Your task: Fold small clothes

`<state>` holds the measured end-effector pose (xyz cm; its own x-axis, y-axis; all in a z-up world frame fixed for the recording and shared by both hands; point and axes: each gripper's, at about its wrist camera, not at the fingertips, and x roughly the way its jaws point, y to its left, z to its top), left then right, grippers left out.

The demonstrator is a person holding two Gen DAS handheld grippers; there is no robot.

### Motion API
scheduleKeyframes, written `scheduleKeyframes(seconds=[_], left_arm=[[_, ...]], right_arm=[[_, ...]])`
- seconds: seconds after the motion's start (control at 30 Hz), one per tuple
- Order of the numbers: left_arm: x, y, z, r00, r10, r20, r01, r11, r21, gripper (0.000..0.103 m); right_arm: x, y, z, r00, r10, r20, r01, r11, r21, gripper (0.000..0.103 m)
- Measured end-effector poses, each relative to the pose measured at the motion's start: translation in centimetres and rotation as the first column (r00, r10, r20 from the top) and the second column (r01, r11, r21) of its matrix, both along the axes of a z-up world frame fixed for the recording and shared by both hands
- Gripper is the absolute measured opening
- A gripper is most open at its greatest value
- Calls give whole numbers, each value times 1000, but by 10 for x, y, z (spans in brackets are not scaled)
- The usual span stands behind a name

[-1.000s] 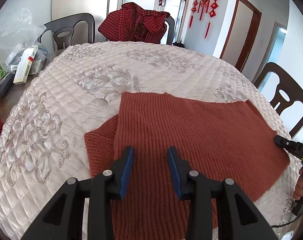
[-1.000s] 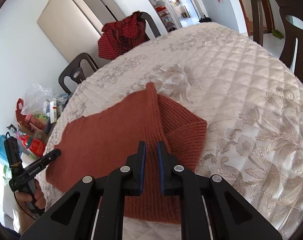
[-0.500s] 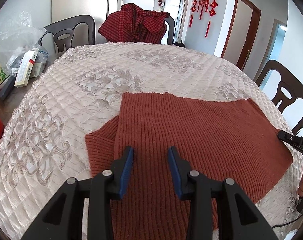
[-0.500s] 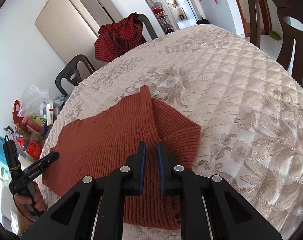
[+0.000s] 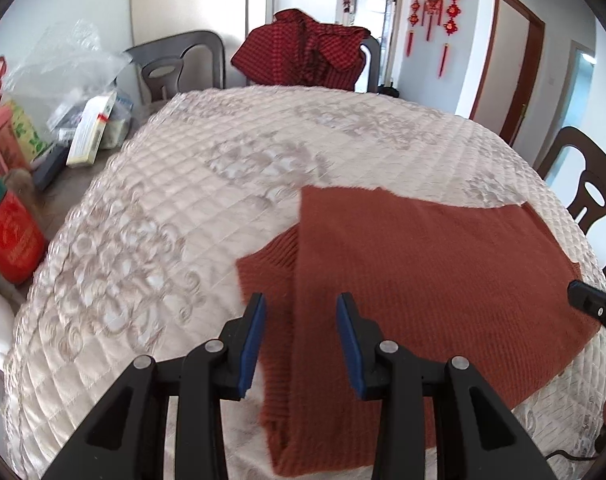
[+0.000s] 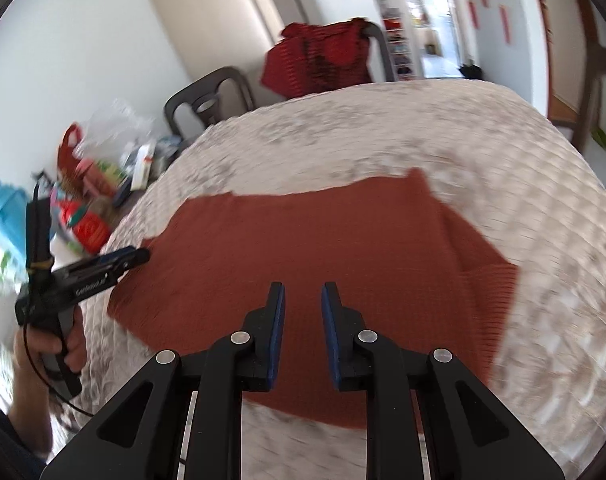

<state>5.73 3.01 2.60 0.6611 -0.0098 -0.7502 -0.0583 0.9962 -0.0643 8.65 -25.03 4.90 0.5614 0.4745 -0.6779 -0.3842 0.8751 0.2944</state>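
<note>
A rust-red ribbed knit garment (image 5: 423,272) lies flat on the quilted cream tablecloth (image 5: 183,208), with one folded sleeve sticking out at its side (image 5: 271,264). My left gripper (image 5: 301,336) is open and empty, just above the garment's near left edge. My right gripper (image 6: 303,328) is open and empty above the garment (image 6: 323,240) near its front edge. The left gripper also shows in the right wrist view (image 6: 103,268) at the garment's left corner. The right gripper's tip shows in the left wrist view (image 5: 591,300) at the garment's right edge.
A red checked garment (image 5: 307,56) hangs over a chair at the table's far side. Boxes, bags and a red canister (image 5: 11,232) crowd a side surface on the left. A dark wooden chair (image 5: 583,192) stands at the right.
The right gripper has opened and swung left over the garment. The left gripper has shifted left towards the sleeve side. The right view is motion-blurred.
</note>
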Motion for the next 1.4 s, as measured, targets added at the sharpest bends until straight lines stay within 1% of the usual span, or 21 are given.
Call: scheduleKeyframes(seconds=[0.03, 0.07, 0.17, 0.27, 0.4, 0.47, 0.67, 0.77, 0.83, 0.93, 1.0, 1.07, 1.1, 1.13, 1.17, 1.23, 1.3, 1.4], left_arm=[[-1, 4, -3, 1000, 5, -10, -5, 1000, -16, 44], [-2, 7, -5, 1000, 7, -15, -8, 999, -40, 45], [-6, 22, -10, 1000, 11, -22, -14, 988, -151, 46], [-7, 30, -14, 1000, 13, -28, -19, 975, -222, 46], [-2, 31, -16, 1000, -2, -28, -5, 970, -243, 48], [3, 31, -18, 1000, -6, -23, 0, 967, -255, 50], [13, 31, -17, 1000, -11, -12, 7, 961, -278, 51], [5, 35, -18, 1000, -24, -7, 20, 936, -352, 51], [-4, 36, -21, 1000, -26, -7, 22, 923, -384, 50], [-14, 34, -21, 1000, -23, 0, 21, 915, -402, 50], [-15, 30, -20, 1000, -31, -3, 27, 918, -396, 50], [-12, 26, -20, 1000, -25, -10, 20, 932, -361, 46], [-10, 25, -20, 1000, -20, -15, 14, 939, -345, 42], [-9, 25, -20, 1000, -16, -19, 9, 938, -346, 39], [-7, 26, -21, 1000, -16, -22, 7, 934, -358, 37], [-5, 28, -21, 1000, -13, -23, 4, 930, -367, 29], [-5, 31, -21, 1000, -14, -22, 4, 921, -388, 25], [-5, 34, -19, 1000, -18, -11, 12, 910, -415, 24]], right_arm=[[-1, 7, -1, 1000, 18, -1, -18, 1000, -6, 19], [-1, 15, -3, 999, 40, -2, -40, 999, -11, 19], [-5, 37, -5, 995, 98, 2, -98, 995, -27, 19], [-6, 55, -8, 990, 142, 5, -141, 989, -49, 19], [-1, 74, -15, 985, 172, 5, -171, 983, -72, 19], [6, 80, -19, 987, 164, 1, -163, 982, -91, 19], [31, 87, -25, 991, 132, -22, -133, 989, -71, 19], [31, 89, -25, 992, 125, -19, -126, 989, -76, 19], [29, 89, -26, 992, 126, -14, -127, 989, -75, 19], [28, 86, -26, 992, 124, -20, -125, 990, -64, 19], [23, 88, -24, 992, 122, -16, -123, 989, -81, 19], [16, 88, -22, 993, 120, -11, -121, 989, -86, 19], [10, 87, -20, 992, 125, -8, -125, 989, -74, 19], [3, 84, -19, 991, 136, -8, -137, 989, -49, 19], [-3, 81, -20, 990, 143, -12, -143, 989, -35, 19], [-13, 74, -23, 991, 135, -23, -136, 990, -23, 19], [-19, 66, -24, 991, 131, -31, -131, 991, 2, 19], [-23, 61, -23, 991, 125, -45, -124, 992, 23, 19]])
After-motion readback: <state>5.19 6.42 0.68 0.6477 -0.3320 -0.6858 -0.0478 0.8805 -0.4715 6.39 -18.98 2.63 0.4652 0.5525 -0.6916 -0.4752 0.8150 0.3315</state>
